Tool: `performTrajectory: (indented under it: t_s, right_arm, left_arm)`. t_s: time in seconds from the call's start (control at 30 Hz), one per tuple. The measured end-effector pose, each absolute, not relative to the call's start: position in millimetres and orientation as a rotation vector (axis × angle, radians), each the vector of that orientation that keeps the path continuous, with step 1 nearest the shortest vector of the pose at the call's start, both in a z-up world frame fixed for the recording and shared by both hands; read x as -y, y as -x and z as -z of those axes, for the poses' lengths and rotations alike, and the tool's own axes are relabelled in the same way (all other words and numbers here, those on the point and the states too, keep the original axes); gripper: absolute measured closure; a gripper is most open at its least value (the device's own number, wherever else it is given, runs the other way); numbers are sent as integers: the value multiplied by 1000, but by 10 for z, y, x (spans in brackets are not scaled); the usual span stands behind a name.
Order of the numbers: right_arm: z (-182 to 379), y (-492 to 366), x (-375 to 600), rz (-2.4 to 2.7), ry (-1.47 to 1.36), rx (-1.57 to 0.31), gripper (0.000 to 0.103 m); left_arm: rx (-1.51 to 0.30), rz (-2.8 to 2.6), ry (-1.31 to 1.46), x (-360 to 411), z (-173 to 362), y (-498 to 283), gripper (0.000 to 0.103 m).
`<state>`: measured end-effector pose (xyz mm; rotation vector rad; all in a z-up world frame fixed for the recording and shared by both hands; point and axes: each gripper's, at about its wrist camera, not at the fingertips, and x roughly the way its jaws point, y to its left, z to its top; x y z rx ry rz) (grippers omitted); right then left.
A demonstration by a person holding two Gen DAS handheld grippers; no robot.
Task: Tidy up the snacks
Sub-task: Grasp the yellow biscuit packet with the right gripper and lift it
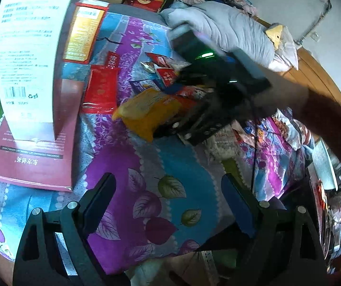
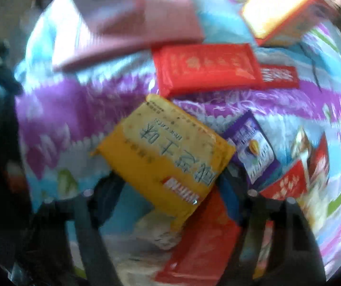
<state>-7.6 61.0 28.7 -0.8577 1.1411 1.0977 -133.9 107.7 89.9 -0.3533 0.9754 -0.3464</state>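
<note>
A yellow snack packet (image 1: 146, 112) (image 2: 165, 147) lies on a floral cloth (image 1: 170, 162) among other snacks: a flat red packet (image 1: 101, 88) (image 2: 206, 69), a purple one (image 2: 253, 152) and small red ones (image 1: 165, 74) (image 2: 287, 183). My right gripper (image 1: 170, 119) (image 2: 170, 186), held by a grey-gloved hand (image 1: 222, 31), points down over the yellow packet. Its two fingers touch the packet's opposite edges, though the view is blurred. An orange-red packet (image 2: 201, 238) lies partly under the yellow one. My left gripper (image 1: 168, 181) hangs open over bare cloth nearer me, holding nothing.
A tall white and maroon box (image 1: 27, 54) stands on a flat maroon box (image 1: 32, 166) at the left. A red and gold box (image 1: 84, 33) (image 2: 284, 7) lies behind them. A round wooden table edge (image 1: 313, 71) shows at the right, with clutter beyond it.
</note>
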Motion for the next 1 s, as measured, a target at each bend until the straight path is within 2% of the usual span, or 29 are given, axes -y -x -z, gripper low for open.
performTrajectory:
  t_s: [0.33,0.47,0.53,0.67,0.83,1.0]
  right_arm:
    - [-1141,505,787,-738,154,-900,29]
    - [-1144,763,1447,-491,-17,-870,29]
    - [-1068,895,1646,-435,-68,-882,29]
    - [-966,897,1849,-387,-145,-901,29]
    - [-953,862,1973,-374,-170,-896,29]
    - [-994,862,1940,-368,-109,-854,29]
  left_arm:
    - [-972,329,357,-1001,-820,1230,12]
    - [-998,342,381,-880,-689,963,12]
    - [-1002,360,383,-788,-648,823,12]
    - [-1048,395,438,-593,-493,458,23]
    - [-1094,412,635,-466,-345,93,23]
    - [-1102,356,629,-421,-284,-107,24]
